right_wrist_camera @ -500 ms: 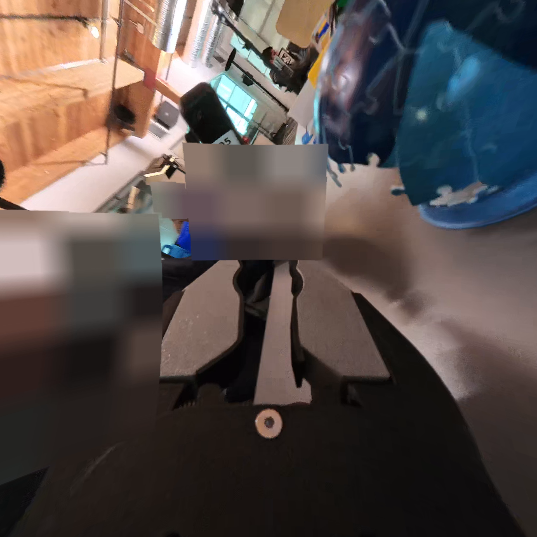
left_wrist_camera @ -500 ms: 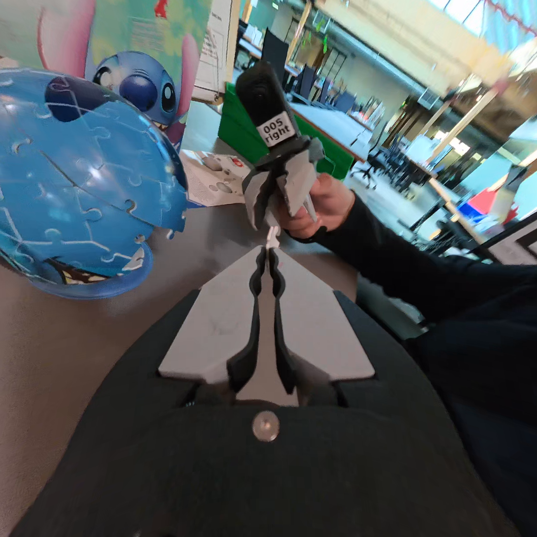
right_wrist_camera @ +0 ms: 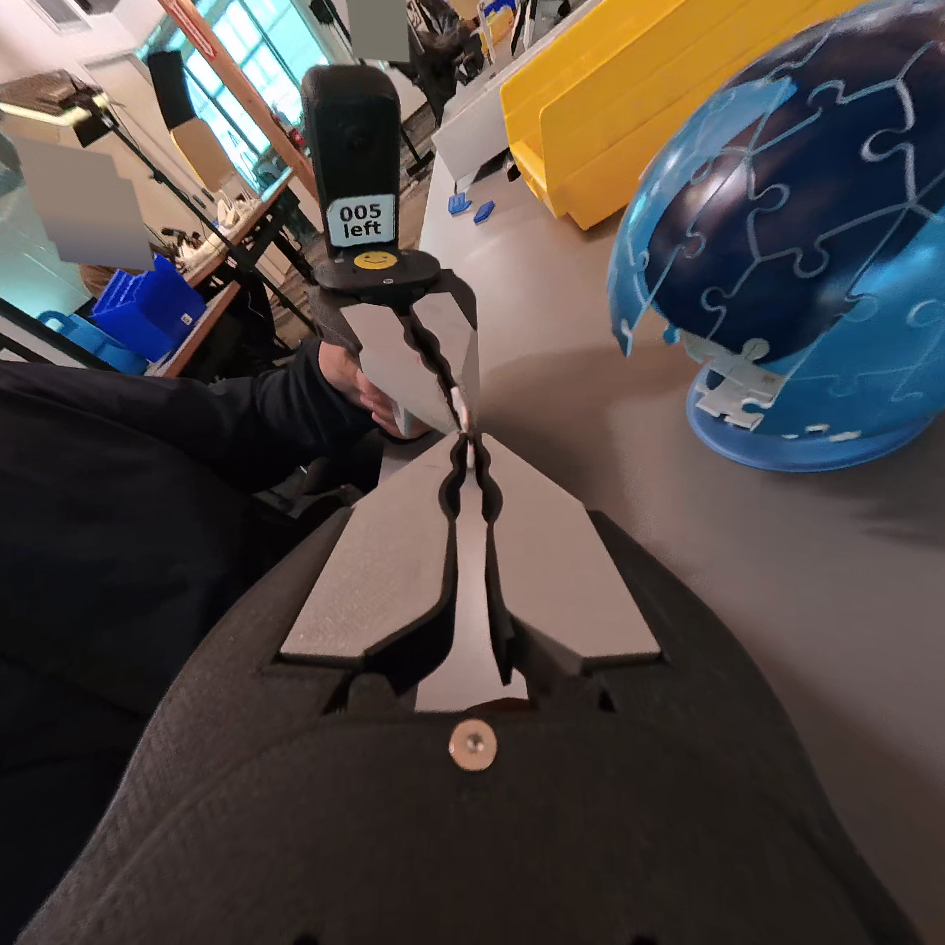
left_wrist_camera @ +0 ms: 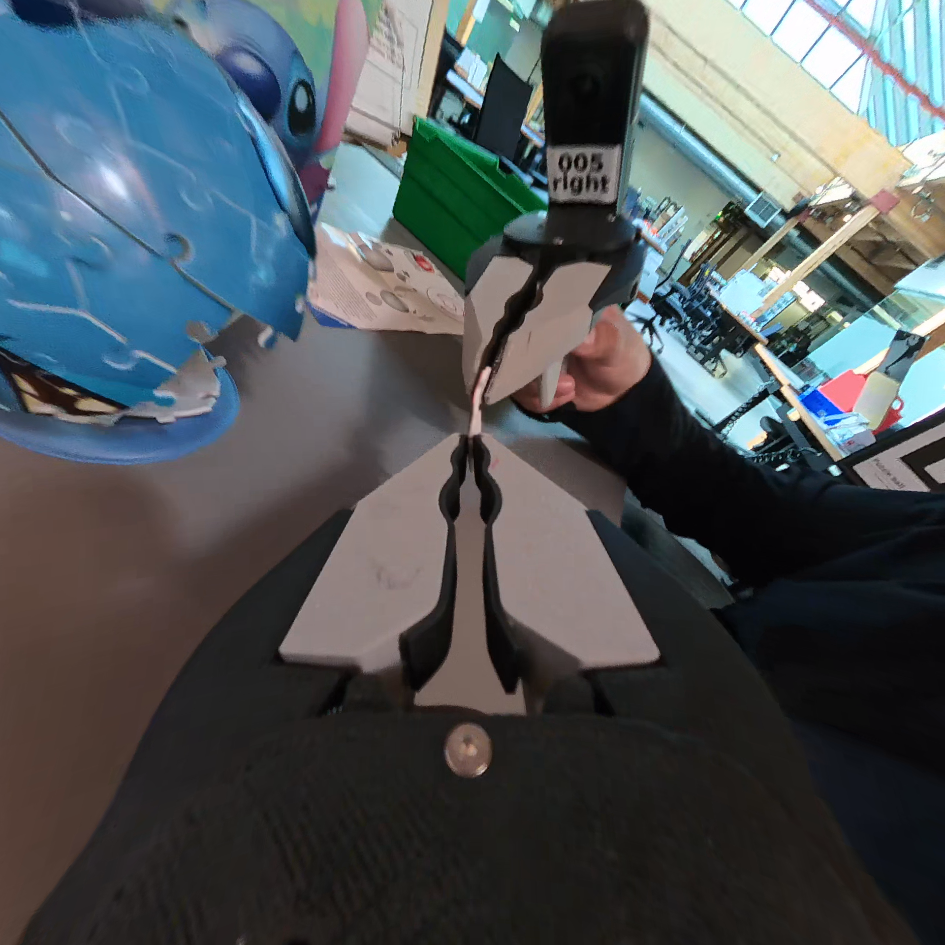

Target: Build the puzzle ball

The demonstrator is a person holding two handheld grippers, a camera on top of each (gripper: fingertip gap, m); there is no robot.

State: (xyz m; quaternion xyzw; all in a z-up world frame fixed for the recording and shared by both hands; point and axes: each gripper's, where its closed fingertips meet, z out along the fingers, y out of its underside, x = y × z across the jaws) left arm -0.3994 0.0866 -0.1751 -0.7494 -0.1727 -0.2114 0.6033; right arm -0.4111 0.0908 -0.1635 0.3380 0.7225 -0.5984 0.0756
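Observation:
The blue puzzle ball (left_wrist_camera: 128, 230) sits partly built on a blue ring stand (left_wrist_camera: 128, 440) at the left of the grey table. It also shows at the right of the right wrist view (right_wrist_camera: 818, 230), with an open gap low on its side. My left gripper (left_wrist_camera: 469, 445) and my right gripper (right_wrist_camera: 468, 445) meet tip to tip above the table. Both are shut on one thin whitish puzzle piece (left_wrist_camera: 478, 404), seen edge-on between them (right_wrist_camera: 463, 409). The right gripper (left_wrist_camera: 488, 388) and the left gripper (right_wrist_camera: 460, 414) each show in the other's view.
A printed instruction sheet (left_wrist_camera: 388, 301), a green crate (left_wrist_camera: 460, 204) and the picture box (left_wrist_camera: 317, 102) lie behind the ball. Yellow bins (right_wrist_camera: 613, 117) and two loose blue pieces (right_wrist_camera: 470, 207) sit at the far side. A dark-sleeved arm (left_wrist_camera: 767, 486) spans the table edge. My left and right fingertips are right by each other.
The two grippers have drawn closer together and the right one has turned upright. The ball now looks larger and nearer in the left wrist view. The piece stays between the tips.

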